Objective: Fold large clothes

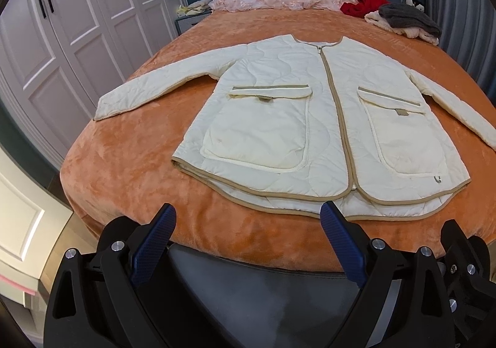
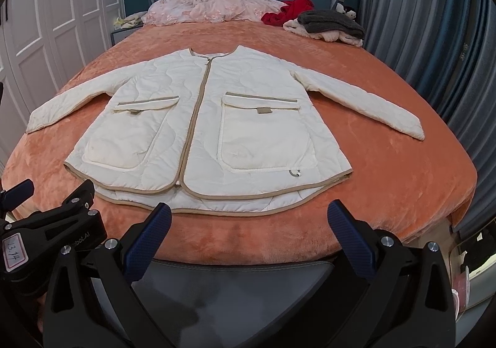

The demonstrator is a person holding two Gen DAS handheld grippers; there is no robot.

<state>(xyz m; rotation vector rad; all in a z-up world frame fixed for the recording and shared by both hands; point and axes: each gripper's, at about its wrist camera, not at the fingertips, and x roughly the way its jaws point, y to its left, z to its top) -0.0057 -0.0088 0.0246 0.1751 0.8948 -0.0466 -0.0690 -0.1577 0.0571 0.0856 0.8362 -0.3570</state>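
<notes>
The left gripper (image 1: 248,218) and right gripper (image 2: 249,216) are hovering with jaws spread wide, grasping nothing, at six o'clock off the bed's foot. The orange blanket (image 2: 403,162) is covering the bed; the cream quilted jacket (image 2: 210,131) is lying flat at its centre, zipped, sleeves out toward nine and three. A clothes pile (image 2: 325,24) is sitting at one o'clock.

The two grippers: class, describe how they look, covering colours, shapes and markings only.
The left gripper and right gripper match: black angular plastic frames with silver round bolt heads and two dark blue textured finger pads each. In the right wrist view, the left gripper's body carries faint white lettering and a red-bordered white label handwritten "13.14". No cables or sleeves show.
</notes>
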